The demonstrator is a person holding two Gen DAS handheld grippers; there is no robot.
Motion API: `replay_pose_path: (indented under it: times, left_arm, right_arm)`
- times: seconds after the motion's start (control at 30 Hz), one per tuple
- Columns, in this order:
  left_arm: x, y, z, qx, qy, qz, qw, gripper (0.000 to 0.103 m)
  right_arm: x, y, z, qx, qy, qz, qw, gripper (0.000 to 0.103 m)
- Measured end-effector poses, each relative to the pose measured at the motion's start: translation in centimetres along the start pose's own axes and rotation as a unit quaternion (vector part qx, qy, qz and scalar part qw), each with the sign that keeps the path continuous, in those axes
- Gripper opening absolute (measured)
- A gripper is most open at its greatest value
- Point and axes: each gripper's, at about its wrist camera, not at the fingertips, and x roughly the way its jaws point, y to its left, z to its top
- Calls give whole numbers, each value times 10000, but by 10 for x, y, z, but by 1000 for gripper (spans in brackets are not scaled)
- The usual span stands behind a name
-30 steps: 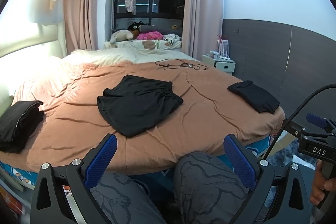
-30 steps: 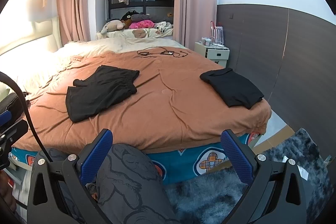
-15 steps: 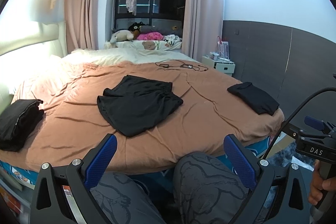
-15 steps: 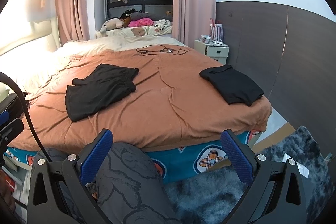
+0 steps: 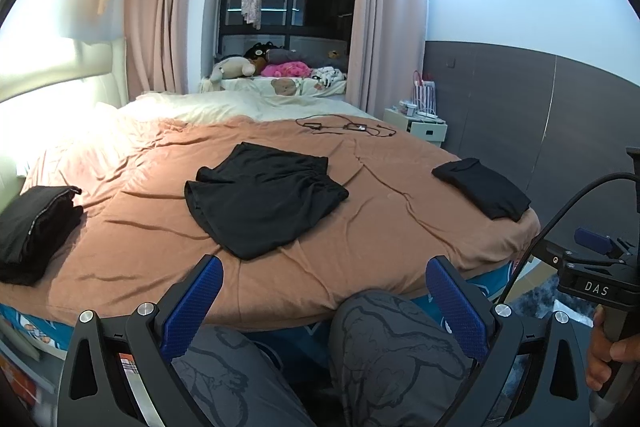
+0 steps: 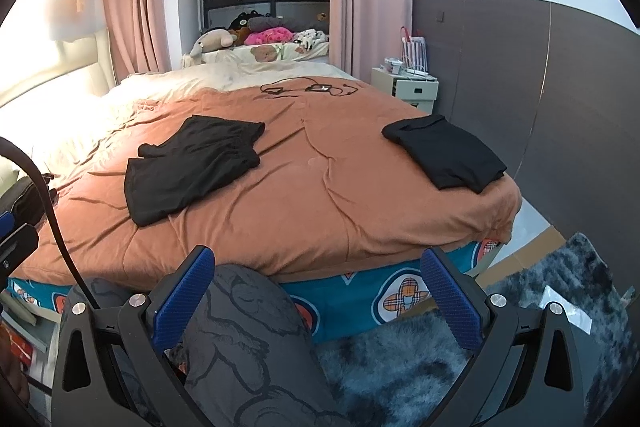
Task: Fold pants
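Black pants (image 5: pixel 260 199) lie flat and unfolded on the brown bedspread (image 5: pixel 380 223), near its middle; they also show in the right wrist view (image 6: pixel 192 167). My left gripper (image 5: pixel 324 291) is open and empty, held over the person's knees short of the bed's near edge. My right gripper (image 6: pixel 316 287) is open and empty, held low off the bed's near right part. A folded black garment (image 5: pixel 484 191) lies at the bed's right edge, also in the right wrist view (image 6: pixel 444 151). A black folded pile (image 5: pixel 32 227) sits at the bed's left edge.
Cables and small devices (image 5: pixel 348 127) lie at the far side of the bedspread. A white nightstand (image 6: pixel 404 87) stands by the grey wall panel. A shaggy blue rug (image 6: pixel 520 327) covers the floor to the right. Plush toys (image 5: pixel 260 67) line the window ledge.
Both grippers have drifted slightly; the view of the bed shifts a little. The pants and the folded garments have not moved.
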Motion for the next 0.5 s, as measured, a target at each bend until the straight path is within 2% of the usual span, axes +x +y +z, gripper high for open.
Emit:
replay_pose_path:
  times: [0.5]
  left_arm:
    - [1, 10, -4, -118, 8, 21, 9999, 102]
  right_arm:
    - [-1, 4, -2, -81, -49, -9, 10000, 103]
